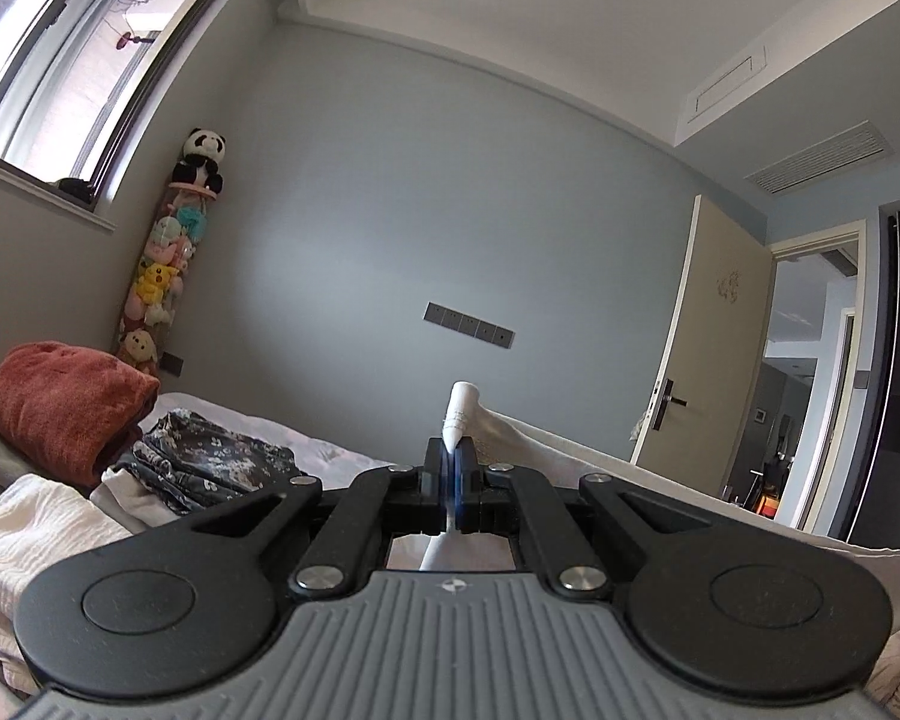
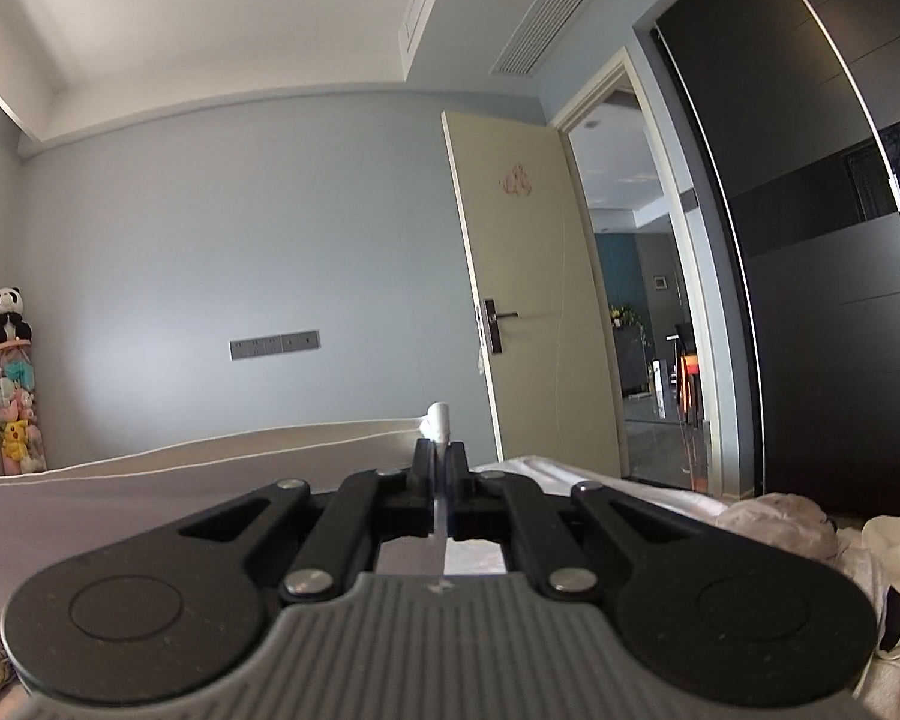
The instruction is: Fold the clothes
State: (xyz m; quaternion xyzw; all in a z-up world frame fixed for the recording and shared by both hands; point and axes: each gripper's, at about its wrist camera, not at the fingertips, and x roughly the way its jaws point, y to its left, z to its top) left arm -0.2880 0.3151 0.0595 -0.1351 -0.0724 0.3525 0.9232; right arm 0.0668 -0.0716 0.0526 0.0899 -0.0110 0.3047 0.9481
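A white garment (image 1: 576, 450) is stretched taut between my two grippers, held up above the bed. My left gripper (image 1: 452, 456) is shut on one corner of it, and a pinched tuft of white cloth sticks up past the jaws. From there the cloth's edge runs off to the right. My right gripper (image 2: 439, 456) is shut on the other corner of the white garment (image 2: 210, 468), which spreads out to the left as a flat sheet. Both grippers point level toward the grey wall.
On the bed (image 1: 252, 426) at the left lie a folded rust-red towel (image 1: 66, 414), a dark floral garment (image 1: 210, 468) and a cream textured cloth (image 1: 36, 534). More crumpled clothes (image 2: 792, 522) lie at the right. An open door (image 2: 528, 300) and a dark wardrobe (image 2: 822, 276) stand beyond.
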